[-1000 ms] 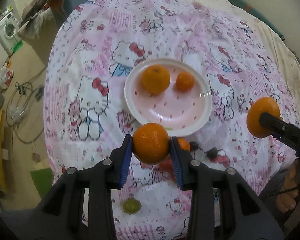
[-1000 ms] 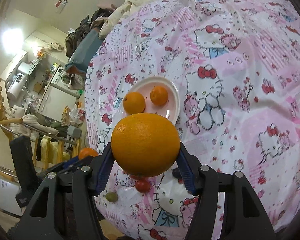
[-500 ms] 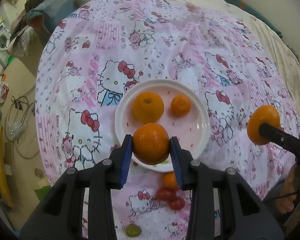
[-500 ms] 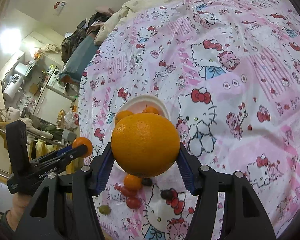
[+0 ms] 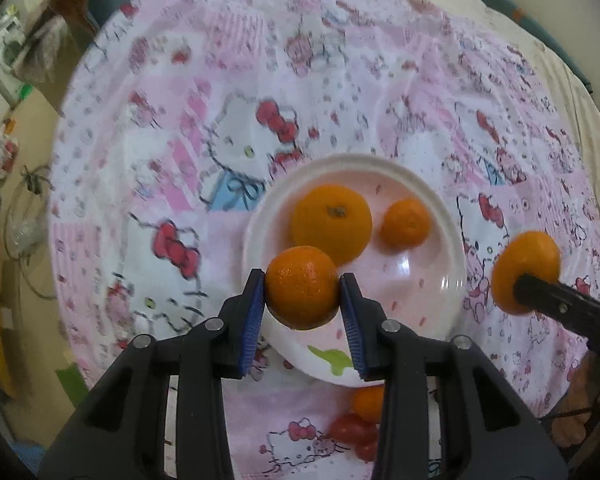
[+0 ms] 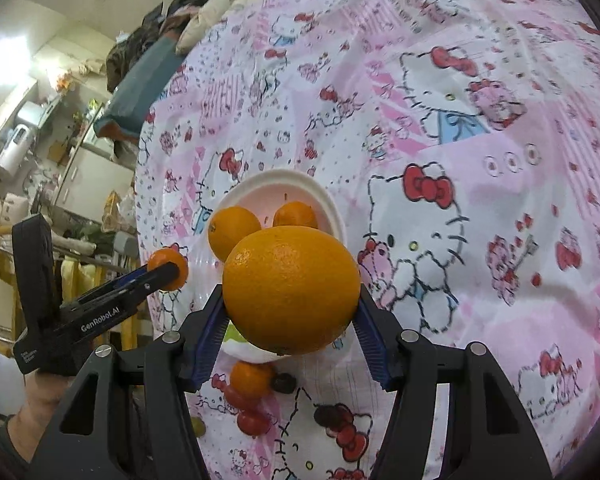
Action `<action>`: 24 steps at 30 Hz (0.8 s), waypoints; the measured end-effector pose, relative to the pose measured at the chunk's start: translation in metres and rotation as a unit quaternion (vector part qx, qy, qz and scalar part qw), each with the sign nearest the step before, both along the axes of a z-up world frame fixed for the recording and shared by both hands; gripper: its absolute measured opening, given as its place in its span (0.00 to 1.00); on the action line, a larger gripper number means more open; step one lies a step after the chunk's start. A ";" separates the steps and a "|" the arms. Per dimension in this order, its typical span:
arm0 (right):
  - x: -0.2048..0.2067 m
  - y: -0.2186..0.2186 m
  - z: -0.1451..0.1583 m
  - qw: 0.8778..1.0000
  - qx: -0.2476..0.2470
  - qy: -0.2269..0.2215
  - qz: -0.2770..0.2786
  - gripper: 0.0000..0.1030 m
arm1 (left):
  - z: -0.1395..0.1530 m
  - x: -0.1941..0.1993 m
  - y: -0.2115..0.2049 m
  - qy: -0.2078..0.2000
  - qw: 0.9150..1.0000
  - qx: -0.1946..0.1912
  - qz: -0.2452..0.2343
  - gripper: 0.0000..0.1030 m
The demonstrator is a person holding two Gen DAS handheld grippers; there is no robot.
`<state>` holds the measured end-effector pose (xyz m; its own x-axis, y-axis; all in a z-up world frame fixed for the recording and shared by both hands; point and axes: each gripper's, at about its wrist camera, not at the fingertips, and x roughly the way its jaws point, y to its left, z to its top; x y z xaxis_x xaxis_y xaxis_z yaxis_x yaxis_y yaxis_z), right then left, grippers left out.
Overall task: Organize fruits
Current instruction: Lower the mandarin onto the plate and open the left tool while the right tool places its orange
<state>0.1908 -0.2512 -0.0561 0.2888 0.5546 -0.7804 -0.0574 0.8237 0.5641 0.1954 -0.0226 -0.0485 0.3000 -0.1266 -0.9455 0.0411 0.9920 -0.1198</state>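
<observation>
Grippers both loaded: the left gripper (image 5: 303,295) pinches a small dimpled mandarin (image 5: 302,287) between ribbed blue pads (image 5: 253,312), hanging over the near-left rim of the white plate (image 5: 454,240). The right gripper (image 6: 291,312) is spread wider, clamping a big pebbly orange (image 6: 291,289) beside that plate. Glossy plate, pale pink centre, already carrying a larger orange fruit (image 5: 331,222) and a smaller one (image 5: 406,222). All on a crinkly pink cartoon-cat cloth (image 5: 180,140). Nearer the edge, another small orange fruit (image 6: 251,379), red tomatoes (image 6: 253,422) and something dark (image 6: 283,383), partly hidden behind the gripper arms.
</observation>
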 end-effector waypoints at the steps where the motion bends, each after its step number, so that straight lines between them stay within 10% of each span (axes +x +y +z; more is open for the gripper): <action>1: 0.005 0.004 -0.005 1.000 -0.001 0.006 0.005 0.61 | -0.005 0.000 -0.002 0.008 1.000 -0.001 -0.002 0.32; 24: 0.028 0.032 -0.045 0.998 -0.002 0.053 0.043 0.63 | -0.043 0.015 -0.019 0.047 0.999 0.004 -0.027 0.34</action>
<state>0.2193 -0.2197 -0.1010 0.1569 0.5704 -0.8062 -0.0681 0.8207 0.5673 0.2108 -0.0412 -0.0911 0.2030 -0.1328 -0.9701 0.0831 0.9895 -0.1181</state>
